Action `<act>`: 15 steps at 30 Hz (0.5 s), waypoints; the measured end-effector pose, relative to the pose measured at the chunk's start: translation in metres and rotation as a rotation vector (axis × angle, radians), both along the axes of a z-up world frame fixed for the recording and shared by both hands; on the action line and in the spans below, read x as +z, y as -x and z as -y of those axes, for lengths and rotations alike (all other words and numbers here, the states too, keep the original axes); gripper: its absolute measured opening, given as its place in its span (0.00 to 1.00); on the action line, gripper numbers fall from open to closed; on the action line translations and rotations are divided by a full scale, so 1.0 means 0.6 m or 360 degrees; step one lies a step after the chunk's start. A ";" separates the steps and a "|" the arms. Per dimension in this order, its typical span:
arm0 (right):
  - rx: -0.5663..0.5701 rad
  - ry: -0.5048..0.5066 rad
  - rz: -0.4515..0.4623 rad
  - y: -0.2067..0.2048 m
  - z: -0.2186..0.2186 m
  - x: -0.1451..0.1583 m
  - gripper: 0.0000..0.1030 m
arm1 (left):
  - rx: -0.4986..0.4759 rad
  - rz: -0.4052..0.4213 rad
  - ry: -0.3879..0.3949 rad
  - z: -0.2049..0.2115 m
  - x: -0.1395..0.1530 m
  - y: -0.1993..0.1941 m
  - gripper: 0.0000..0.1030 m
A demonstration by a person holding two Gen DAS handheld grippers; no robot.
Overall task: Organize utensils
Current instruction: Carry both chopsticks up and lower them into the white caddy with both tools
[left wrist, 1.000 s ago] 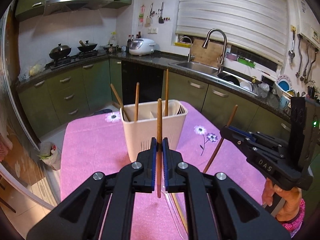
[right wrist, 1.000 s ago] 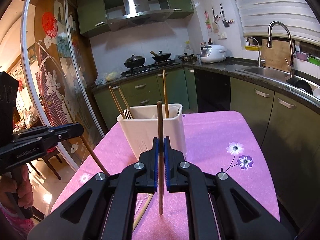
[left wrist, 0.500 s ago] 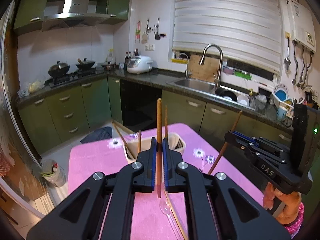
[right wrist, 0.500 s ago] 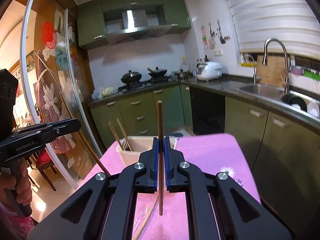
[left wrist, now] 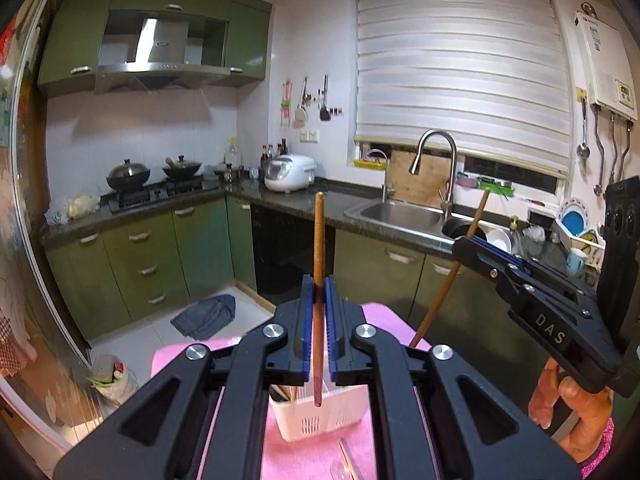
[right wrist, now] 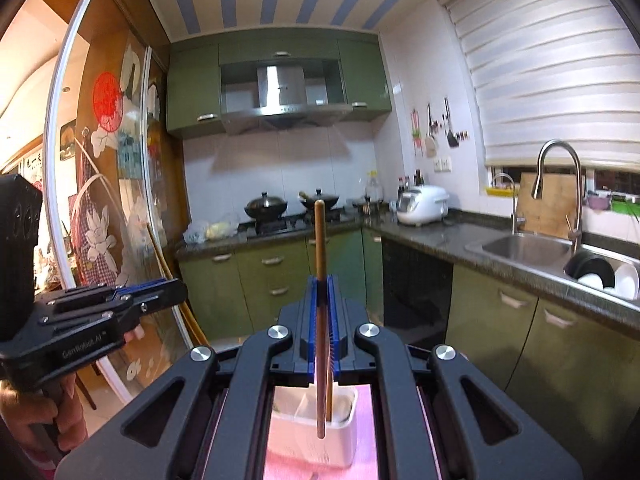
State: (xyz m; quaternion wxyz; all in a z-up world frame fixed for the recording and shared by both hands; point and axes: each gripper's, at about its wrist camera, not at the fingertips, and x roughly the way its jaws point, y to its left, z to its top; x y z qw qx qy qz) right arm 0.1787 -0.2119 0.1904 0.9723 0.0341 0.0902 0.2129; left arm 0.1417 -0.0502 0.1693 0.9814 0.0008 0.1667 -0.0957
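With one brown chopstick [left wrist: 319, 248] clamped upright in the left tongs [left wrist: 319, 300] and a second chopstick [right wrist: 320, 256] clamped the same way in the right tongs [right wrist: 324, 304], both raised above the white utensil holder [left wrist: 320, 416] on the pink-clothed surface [left wrist: 288, 456]: best lowered one at a time. Keep each stick near vertical, line its lower tip up over an open compartment, and release only once the tip is well inside the rim. Judged a risk: tips catching the divider or the sticks already standing in the holder [right wrist: 310, 428], or tipping the light holder over.

Left tongs: closed tight, blue pads pressed on the chopstick's middle, nothing else touched. Right tongs: likewise closed on its stick, seen in the left view [left wrist: 466, 244] holding it slanted [left wrist: 448, 280], off to the right of the holder. Left tongs in the right view [right wrist: 176, 290]: closed, with the stick [right wrist: 160, 256] slanting past them. Lying on the surface near the holder: a clear spoon [left wrist: 340, 470] and another stick, only partly visible.
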 end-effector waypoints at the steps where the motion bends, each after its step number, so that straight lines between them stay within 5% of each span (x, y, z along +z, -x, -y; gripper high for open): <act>1: -0.0003 -0.0001 0.0014 -0.008 -0.003 0.007 0.06 | 0.0009 0.0011 -0.0007 0.001 0.005 -0.006 0.06; 6: -0.0025 0.0012 0.0021 -0.061 -0.020 0.015 0.06 | 0.0057 0.0001 -0.0028 -0.001 -0.003 -0.046 0.06; 15: -0.0025 0.0056 -0.0179 -0.150 -0.051 -0.077 0.06 | 0.0090 -0.0156 -0.0034 -0.015 -0.077 -0.115 0.06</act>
